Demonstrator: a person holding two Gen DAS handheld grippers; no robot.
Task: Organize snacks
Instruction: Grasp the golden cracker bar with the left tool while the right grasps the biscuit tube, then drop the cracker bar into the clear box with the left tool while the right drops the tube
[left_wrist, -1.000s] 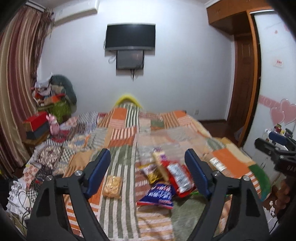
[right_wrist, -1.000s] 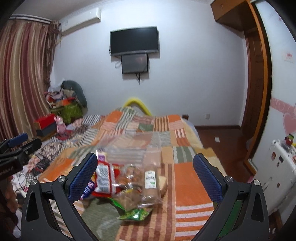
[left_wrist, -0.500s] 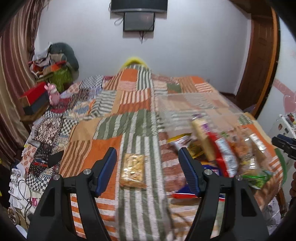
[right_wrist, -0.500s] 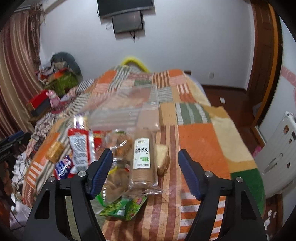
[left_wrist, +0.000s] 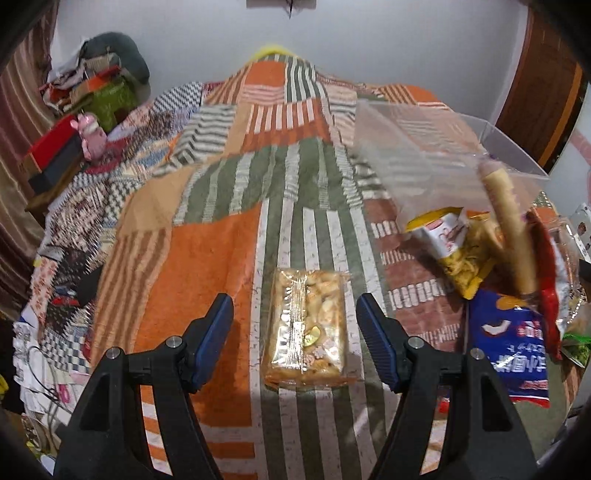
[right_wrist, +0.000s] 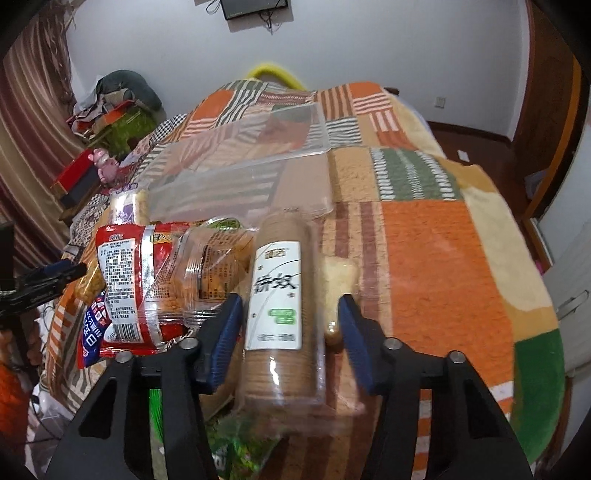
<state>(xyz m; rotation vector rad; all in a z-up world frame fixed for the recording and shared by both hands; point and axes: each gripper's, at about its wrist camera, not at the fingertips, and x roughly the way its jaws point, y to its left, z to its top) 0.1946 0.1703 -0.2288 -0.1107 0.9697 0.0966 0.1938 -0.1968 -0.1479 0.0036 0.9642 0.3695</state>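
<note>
Straddling snacks on the bed | our left gripper (left_wrist: 294, 334) open astride nut packet (left_wrist: 307, 330) | our right gripper (right_wrist: 290, 330) closing round biscuit roll (right_wrist: 280, 306), fingers not yet pressing

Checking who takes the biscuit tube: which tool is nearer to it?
Right. The right tool straddles the biscuit tube, jaws closing; the left tool frames a nut bar apart.

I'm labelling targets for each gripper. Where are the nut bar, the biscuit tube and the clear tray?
nut bar (left_wrist: 306, 328): left wrist view, middle of its clear wrapper.
biscuit tube (right_wrist: 277, 295): right wrist view, on its white label.
clear tray (right_wrist: 255, 173): right wrist view, on its bare floor.
</note>
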